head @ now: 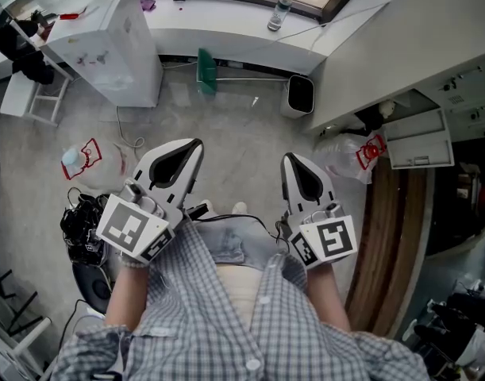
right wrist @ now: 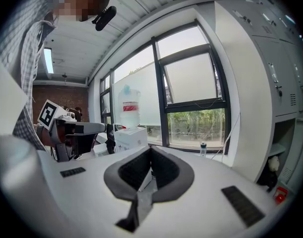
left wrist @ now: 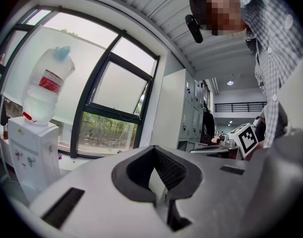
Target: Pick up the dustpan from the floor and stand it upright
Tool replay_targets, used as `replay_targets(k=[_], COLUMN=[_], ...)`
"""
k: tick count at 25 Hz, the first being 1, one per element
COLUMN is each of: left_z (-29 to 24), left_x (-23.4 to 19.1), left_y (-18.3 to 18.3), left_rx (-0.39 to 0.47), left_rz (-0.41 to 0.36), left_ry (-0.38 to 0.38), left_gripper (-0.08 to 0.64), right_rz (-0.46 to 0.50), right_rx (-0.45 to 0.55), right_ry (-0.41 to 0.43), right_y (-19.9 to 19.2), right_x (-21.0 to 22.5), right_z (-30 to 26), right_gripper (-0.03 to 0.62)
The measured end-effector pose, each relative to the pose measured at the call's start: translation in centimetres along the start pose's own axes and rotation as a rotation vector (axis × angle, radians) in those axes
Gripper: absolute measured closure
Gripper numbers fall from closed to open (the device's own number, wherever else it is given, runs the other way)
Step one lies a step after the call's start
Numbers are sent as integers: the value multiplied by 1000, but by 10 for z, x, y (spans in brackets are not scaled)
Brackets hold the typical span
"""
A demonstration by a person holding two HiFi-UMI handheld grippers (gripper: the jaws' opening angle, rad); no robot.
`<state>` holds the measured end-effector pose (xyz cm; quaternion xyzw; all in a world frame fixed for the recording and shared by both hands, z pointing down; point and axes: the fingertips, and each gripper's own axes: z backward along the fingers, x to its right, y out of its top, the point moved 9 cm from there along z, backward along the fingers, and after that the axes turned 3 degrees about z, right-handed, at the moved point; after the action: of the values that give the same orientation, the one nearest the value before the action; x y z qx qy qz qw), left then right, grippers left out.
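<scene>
Head view shows the left gripper [head: 196,143] and right gripper [head: 290,159] side by side over the near floor [head: 234,141], both clenched and empty, with the green dustpan [head: 205,68] well beyond at the floor's far edge, between water dispenser [head: 115,50] and white bin [head: 300,95].

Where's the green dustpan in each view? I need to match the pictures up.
Head view: green dustpan top centre, on the floor by the wall, right of the water dispenser.
Left gripper view: not in it.
Right gripper view: not in it.
Shared landmark: water dispenser, left of centre in both gripper views.
</scene>
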<state>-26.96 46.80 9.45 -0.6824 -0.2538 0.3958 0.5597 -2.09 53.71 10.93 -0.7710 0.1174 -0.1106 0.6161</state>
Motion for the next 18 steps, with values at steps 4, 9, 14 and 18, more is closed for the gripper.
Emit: replay_targets(k=[4,9,14,18], left_z=[8,12,4,-9], left_x=[-7,-12,-12,-11], left_y=[-1,-2,-2,-3], left_rx=[-1,-3,-10,-21], left_rz=[0,6,3,-5], left_ry=[-10,-50,-74,-72], left_gripper=[555,555,555,555], right_rz=[-21,-19,-31,-32], right_rx=[17,0,-23,-25], right_ry=[-38,-63,-96,-110], right_y=[-1,-9,-14,-13], right_x=[-7,-21,-20,-3], right_z=[3,11,19,16], right_gripper=[586,585,586,586])
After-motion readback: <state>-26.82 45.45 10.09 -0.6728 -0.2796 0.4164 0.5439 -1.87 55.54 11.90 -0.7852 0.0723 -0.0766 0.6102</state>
